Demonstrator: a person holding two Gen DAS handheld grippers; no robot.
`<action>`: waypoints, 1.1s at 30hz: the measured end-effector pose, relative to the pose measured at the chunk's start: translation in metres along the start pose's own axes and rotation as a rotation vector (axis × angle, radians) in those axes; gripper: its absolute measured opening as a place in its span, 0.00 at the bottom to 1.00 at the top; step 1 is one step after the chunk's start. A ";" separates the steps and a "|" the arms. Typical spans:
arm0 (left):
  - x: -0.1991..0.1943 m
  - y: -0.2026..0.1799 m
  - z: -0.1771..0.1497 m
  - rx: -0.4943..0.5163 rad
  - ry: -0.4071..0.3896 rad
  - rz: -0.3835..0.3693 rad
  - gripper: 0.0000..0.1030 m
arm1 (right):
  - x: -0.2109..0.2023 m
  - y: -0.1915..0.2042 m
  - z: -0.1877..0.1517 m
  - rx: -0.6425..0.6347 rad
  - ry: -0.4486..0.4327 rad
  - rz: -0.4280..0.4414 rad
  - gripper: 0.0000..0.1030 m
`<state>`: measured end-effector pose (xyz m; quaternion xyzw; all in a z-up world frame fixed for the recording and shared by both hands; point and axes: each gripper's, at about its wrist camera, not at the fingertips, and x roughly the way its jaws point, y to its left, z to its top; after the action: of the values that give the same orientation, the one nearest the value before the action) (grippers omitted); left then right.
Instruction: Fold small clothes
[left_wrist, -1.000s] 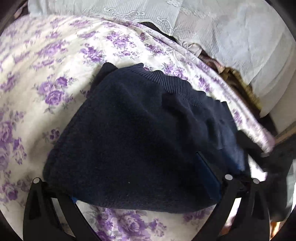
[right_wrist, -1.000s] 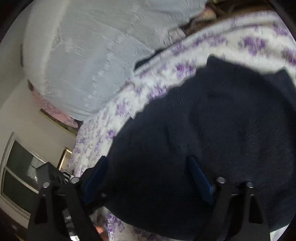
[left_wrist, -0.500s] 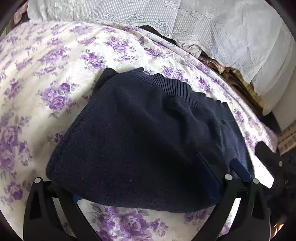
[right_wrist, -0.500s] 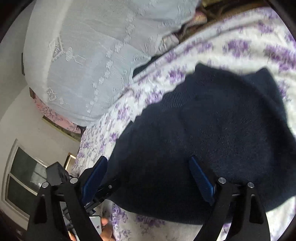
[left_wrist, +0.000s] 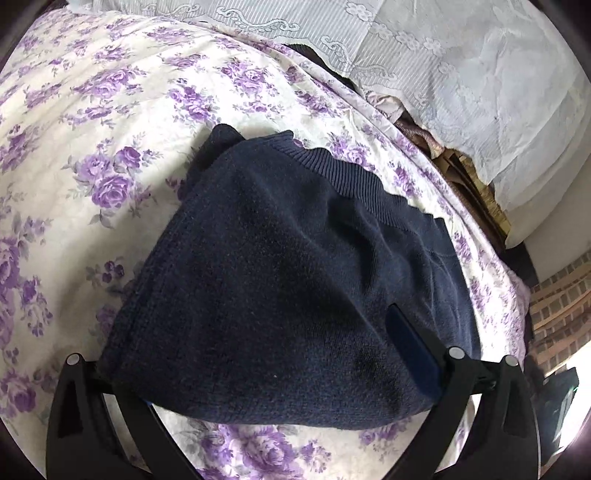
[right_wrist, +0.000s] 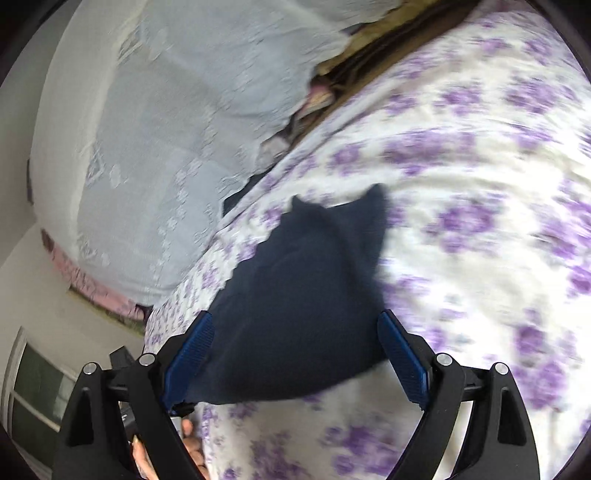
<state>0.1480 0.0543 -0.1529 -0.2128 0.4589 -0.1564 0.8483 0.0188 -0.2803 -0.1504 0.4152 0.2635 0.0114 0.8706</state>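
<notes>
A dark navy knitted garment (left_wrist: 295, 280) lies folded on the floral bed sheet (left_wrist: 110, 129), its ribbed hem toward the far side. My left gripper (left_wrist: 266, 354) is open, its fingers straddling the garment's near edge; the left finger is hidden under the cloth. In the right wrist view the garment (right_wrist: 299, 314) appears smaller and farther off, blurred. My right gripper (right_wrist: 295, 350) is open and empty, raised above the garment's near end.
White lace-trimmed bedding (left_wrist: 461, 74) is piled at the far side, with brown cloth (left_wrist: 469, 173) wedged beneath it. The bed's edge (left_wrist: 517, 295) drops off at the right beside a brick wall (left_wrist: 561, 306). A window (right_wrist: 33, 387) shows at lower left of the right wrist view.
My right gripper has pulled back and away from the garment, which now looks much smaller in its view. It has left the left wrist view. My left gripper has stayed put.
</notes>
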 end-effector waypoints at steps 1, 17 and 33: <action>-0.001 -0.001 0.000 0.005 -0.012 0.017 0.77 | -0.001 -0.004 0.000 0.010 -0.011 -0.016 0.88; 0.001 0.004 0.004 0.005 -0.017 0.016 0.48 | 0.098 0.079 -0.011 -0.039 0.228 0.292 0.88; -0.009 -0.012 0.009 0.088 -0.068 0.047 0.27 | 0.099 0.066 -0.012 -0.101 0.291 0.165 0.74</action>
<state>0.1502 0.0496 -0.1360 -0.1697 0.4274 -0.1490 0.8754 0.1115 -0.2053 -0.1529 0.3852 0.3510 0.1561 0.8391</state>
